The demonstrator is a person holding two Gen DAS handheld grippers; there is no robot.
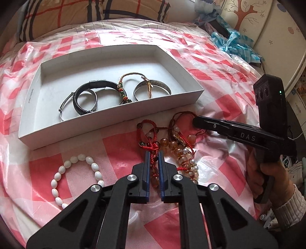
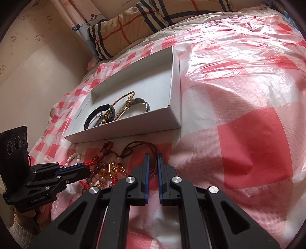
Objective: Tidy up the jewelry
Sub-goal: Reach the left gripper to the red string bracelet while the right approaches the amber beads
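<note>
A white shallow box (image 1: 107, 124) lies on the bed and holds silver bangles (image 1: 152, 85), a black braided bracelet (image 1: 86, 95) and a beaded cord bracelet (image 1: 122, 90). In front of it lies a tangled pile: red cord bracelets (image 1: 147, 134), amber beads (image 1: 177, 151), a brown cord necklace (image 2: 137, 147). My left gripper (image 1: 154, 153) is nearly shut around a red cord (image 1: 153, 151). My right gripper (image 2: 152, 156) is nearly shut around the brown cord; it also shows in the left wrist view (image 1: 195, 120). A white bead bracelet (image 1: 76, 172) lies to the left.
The bed is covered by a pink-and-white checked plastic sheet (image 2: 239, 115). A plaid pillow (image 1: 76, 17) lies behind the box. Blue plastic bags (image 1: 235, 44) sit at the far right by a headboard. The box also shows in the right wrist view (image 2: 176, 86).
</note>
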